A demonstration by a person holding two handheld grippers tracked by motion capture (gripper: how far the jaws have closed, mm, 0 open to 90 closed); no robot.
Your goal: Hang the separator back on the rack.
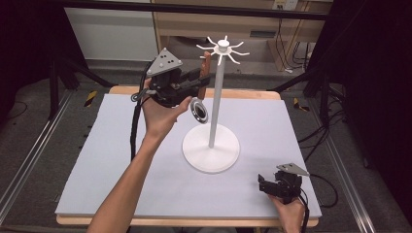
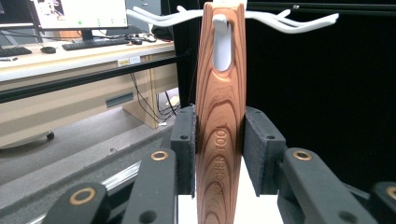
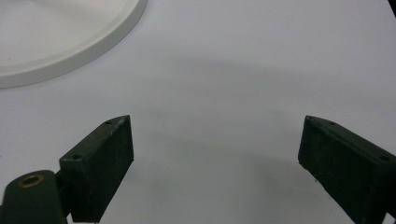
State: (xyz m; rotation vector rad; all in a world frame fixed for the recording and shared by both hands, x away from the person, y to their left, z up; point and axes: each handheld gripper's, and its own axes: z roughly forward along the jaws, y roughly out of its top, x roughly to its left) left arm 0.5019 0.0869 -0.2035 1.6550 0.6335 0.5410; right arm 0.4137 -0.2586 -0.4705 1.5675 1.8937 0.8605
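A utensil with a wooden handle point(image 2: 219, 107) and a round metal head point(image 1: 199, 110) is up at the top of the white hook stand point(image 1: 216, 97). My left gripper point(image 2: 219, 135) is shut on the handle, one pad on each side. One white hook point(image 2: 220, 22) pokes through the slot at the handle's upper end. From above, my left gripper point(image 1: 204, 77) sits just left of the stand's pole, and the handle point(image 1: 207, 64) stands upright under the ring of hooks point(image 1: 223, 48). My right gripper point(image 1: 263, 184) rests low at the table's front right, open, with nothing between its fingers point(image 3: 100, 163).
The stand's round white base point(image 1: 211, 148) sits mid-table on a pale mat point(image 1: 97, 160); its rim point(image 3: 93, 44) lies ahead of my right gripper. A desk with a monitor and keyboard point(image 2: 93, 44) stands beyond the table. Cables trail on the floor at the right.
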